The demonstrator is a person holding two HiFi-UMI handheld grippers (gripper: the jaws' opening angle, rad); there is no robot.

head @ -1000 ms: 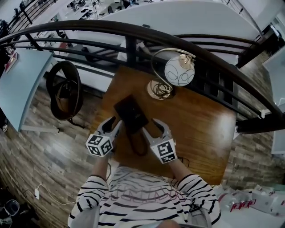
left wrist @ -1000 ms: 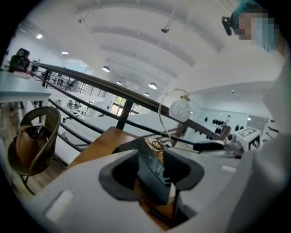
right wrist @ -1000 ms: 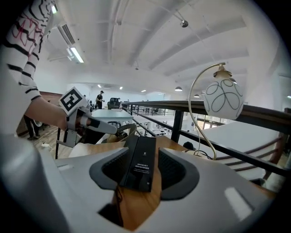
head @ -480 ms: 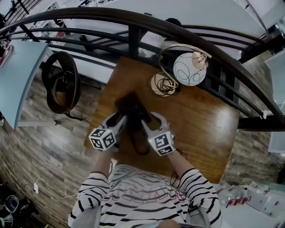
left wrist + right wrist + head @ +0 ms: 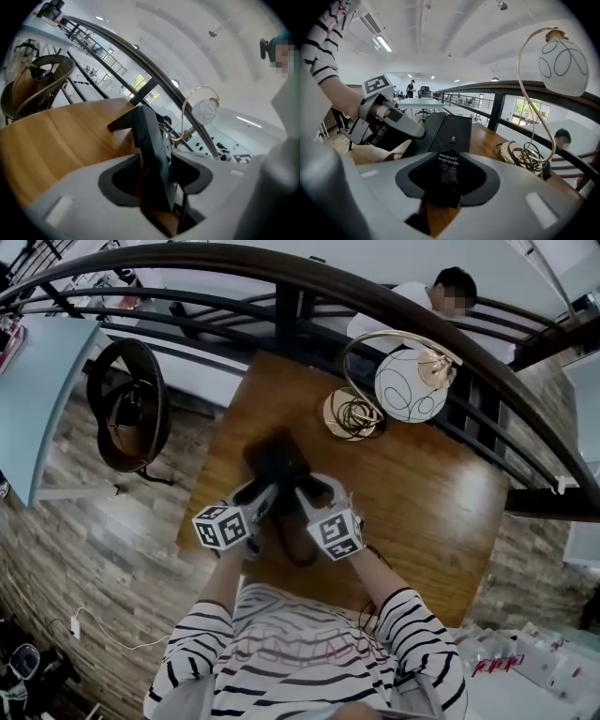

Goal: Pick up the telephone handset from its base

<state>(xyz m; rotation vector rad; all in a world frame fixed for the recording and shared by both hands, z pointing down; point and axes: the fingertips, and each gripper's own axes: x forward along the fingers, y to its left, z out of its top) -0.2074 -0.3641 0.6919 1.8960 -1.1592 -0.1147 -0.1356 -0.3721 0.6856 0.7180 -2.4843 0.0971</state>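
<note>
Both grippers have closed in since a second ago: then they flanked the handset (image 5: 274,457) with gaps, now they pinch in from either side. Left gripper (image 5: 265,495): jaws clamped on the black slab, seen edge-on between the pads. Right gripper (image 5: 305,495): jaws closed on its near, labelled end. The handset sits mid table (image 5: 412,512), near and left of the lamp (image 5: 410,385), low on the wood. I cannot tell it apart from the base, and no lift is visible. Judgement: the grasp looks made and lifting comes next; a two-sided hold may drag the base up too.
</note>
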